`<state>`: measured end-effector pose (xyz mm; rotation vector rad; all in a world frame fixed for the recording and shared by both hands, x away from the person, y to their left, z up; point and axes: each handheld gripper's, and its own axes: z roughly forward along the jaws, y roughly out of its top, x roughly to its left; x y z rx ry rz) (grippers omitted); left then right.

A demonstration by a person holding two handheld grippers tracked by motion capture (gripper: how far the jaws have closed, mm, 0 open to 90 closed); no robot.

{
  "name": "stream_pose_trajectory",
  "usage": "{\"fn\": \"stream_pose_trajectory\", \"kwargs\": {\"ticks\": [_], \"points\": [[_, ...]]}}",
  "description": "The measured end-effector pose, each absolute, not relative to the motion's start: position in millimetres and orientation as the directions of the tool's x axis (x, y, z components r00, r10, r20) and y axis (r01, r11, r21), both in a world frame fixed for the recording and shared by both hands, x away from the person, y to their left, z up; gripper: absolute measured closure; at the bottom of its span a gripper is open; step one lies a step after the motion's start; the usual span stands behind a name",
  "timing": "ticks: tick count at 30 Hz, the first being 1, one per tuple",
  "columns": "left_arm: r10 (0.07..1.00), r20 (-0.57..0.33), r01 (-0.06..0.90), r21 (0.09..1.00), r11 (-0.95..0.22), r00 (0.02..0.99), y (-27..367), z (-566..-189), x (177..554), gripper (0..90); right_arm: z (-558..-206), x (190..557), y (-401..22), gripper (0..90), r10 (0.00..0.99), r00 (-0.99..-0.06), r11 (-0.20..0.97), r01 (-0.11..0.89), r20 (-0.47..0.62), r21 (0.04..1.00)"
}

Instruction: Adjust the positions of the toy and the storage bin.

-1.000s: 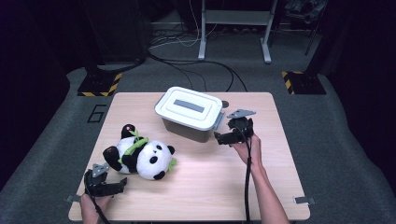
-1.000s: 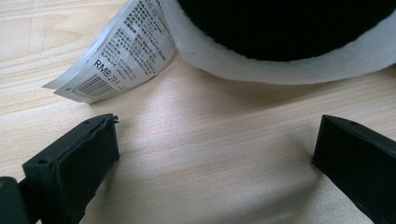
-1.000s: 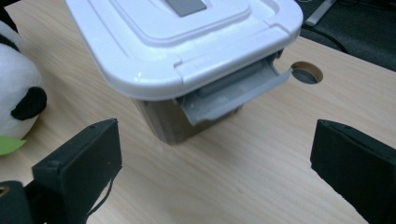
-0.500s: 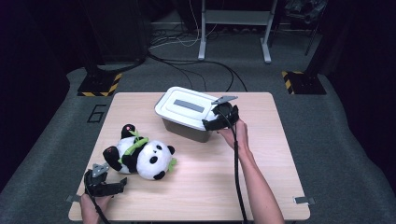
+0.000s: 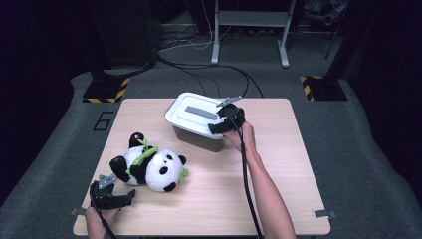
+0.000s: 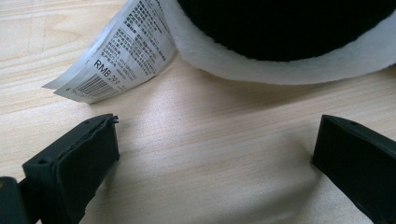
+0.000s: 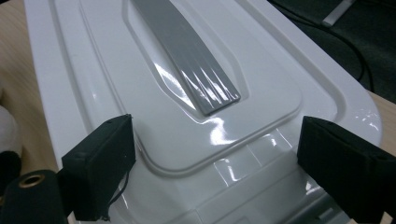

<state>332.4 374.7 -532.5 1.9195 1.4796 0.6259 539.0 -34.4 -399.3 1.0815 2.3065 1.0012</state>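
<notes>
High view: table (image 5: 298, 164), then box (image 5: 196, 137) mid-table, lid (image 5: 199, 113) on — stiff, glossy, likely slippery; grip its end rim. Right gripper (image 5: 220, 128) over that end, jaws wide, just narrowing, nothing held. Panda (image 5: 149, 167) left of box; left gripper (image 5: 119, 200) gapes empty.

Right gripper (image 7: 215, 172) jaws wide apart over white lid (image 7: 154, 116) near grey handle strip (image 7: 187, 51); nothing gripped.

Bright, even overhead light on the pale wooden surface (image 5: 278, 164), dark and murky beyond its edges. White glare streaks across the glossy lid (image 7: 187, 121). Soft, short shadows under the plush panda (image 5: 149, 167). Close foreground slightly out of focus; label print (image 6: 126, 51) sharp.
</notes>
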Motion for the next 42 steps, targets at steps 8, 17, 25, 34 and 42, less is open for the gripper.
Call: {"fn": "stream_pose_trajectory", "kwargs": {"ticks": [8, 17, 25, 34, 42], "points": [[0.966, -0.007, 0.670, 0.722, -0.174, 0.259, 375, -532, 332, 0.0, -400, 540, -34, 10.2, 0.787, -0.615, 0.442, 0.496, -0.056, 0.747], [0.966, -0.008, 0.671, 0.721, -0.173, 0.258, 375, -532, 332, 0.0, -397, 536, -47, 11.3, 0.789, -0.612, 0.451, 0.509, -0.060, 0.733], [0.966, -0.009, 0.672, 0.720, -0.173, 0.258, 375, -532, 332, 0.0, -397, 528, -63, 11.6, 0.806, -0.589, 0.438, 0.526, -0.060, 0.729], [0.968, -0.014, 0.670, 0.724, -0.163, 0.252, 373, -533, 332, 0.0, -396, 520, -71, 11.6, 0.808, -0.584, 0.449, 0.534, -0.071, 0.717], [0.967, -0.013, 0.670, 0.724, -0.166, 0.253, 374, -533, 332, 0.0, -395, 519, -74, 13.0, 0.813, -0.575, 0.452, 0.525, -0.092, 0.721]]}}
